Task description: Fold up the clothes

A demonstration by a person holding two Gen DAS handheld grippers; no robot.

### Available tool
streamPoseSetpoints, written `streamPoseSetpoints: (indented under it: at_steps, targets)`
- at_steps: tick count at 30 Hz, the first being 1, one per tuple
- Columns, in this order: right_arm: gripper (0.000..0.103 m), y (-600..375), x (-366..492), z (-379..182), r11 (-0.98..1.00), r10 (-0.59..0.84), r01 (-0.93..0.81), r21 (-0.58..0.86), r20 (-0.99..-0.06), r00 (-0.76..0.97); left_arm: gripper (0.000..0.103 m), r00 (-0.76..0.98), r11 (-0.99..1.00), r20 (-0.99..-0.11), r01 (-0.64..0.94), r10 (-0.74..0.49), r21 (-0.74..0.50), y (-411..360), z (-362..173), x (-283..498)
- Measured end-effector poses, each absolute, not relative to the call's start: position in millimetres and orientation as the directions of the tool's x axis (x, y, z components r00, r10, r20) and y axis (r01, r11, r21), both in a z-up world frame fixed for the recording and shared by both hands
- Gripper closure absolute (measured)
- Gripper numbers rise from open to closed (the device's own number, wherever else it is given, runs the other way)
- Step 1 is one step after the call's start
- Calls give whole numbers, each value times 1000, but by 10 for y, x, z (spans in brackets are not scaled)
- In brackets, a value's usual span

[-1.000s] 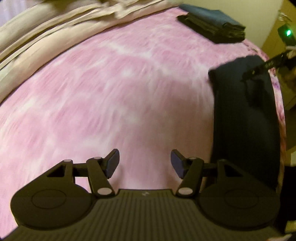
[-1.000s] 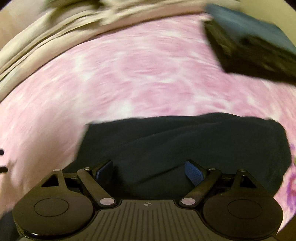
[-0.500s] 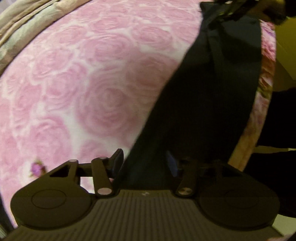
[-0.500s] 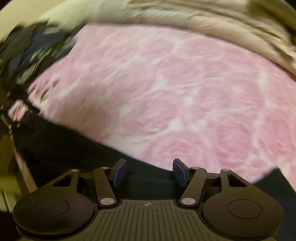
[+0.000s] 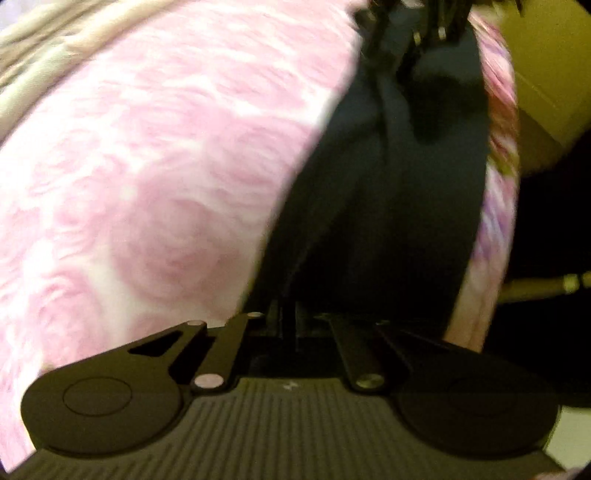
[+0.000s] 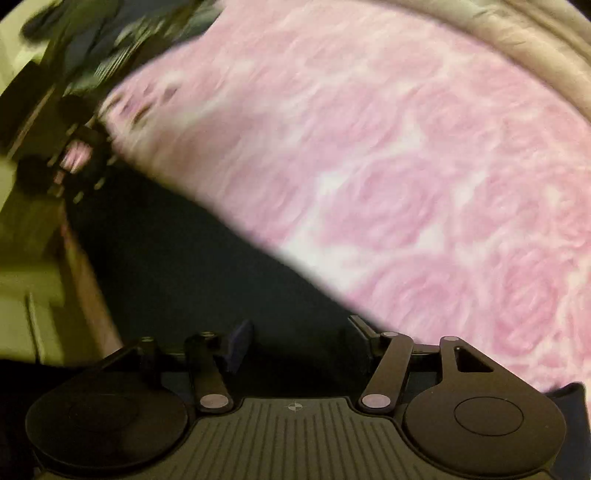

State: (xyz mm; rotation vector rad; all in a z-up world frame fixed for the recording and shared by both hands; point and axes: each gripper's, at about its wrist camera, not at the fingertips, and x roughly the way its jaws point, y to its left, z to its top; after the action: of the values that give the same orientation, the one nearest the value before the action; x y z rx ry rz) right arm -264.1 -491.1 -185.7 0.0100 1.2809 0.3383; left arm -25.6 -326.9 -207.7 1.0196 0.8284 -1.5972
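Note:
A dark navy garment (image 5: 399, 206) lies stretched along the edge of the pink rose-patterned bed (image 5: 155, 177). My left gripper (image 5: 290, 325) is shut on the near end of the garment, its fingers pinched on a fold. In the right wrist view the same garment (image 6: 177, 266) fills the lower left. My right gripper (image 6: 301, 343) is open, its fingers (image 6: 240, 343) spread just over the cloth's other end. The right gripper (image 5: 424, 33) also shows at the far end of the garment in the left wrist view.
A beige blanket (image 5: 44, 74) lies bunched along the far side of the bed, also in the right wrist view (image 6: 524, 40). The bed edge drops to a yellowish floor and furniture (image 5: 546, 66). A blurred dark patterned pile of clothes (image 6: 96, 44) sits at the bed's far corner.
My left gripper came down onto the garment's end and shut on it. My right gripper swung round to the garment's other end, still open.

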Motion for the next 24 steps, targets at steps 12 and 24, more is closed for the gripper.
streamPoseSetpoints:
  at_steps: [12, 24]
  targets:
    - [42, -5462, -3255, -1869, 987, 119, 71, 144, -952, 281, 88, 18, -51, -942, 998, -336, 37, -3383, -2094, -182]
    - [42, -6631, -4885, -1617, 556, -281, 830, 55, -927, 250, 80, -126, -369, -893, 928, -432, 48, -4398, -1591, -730]
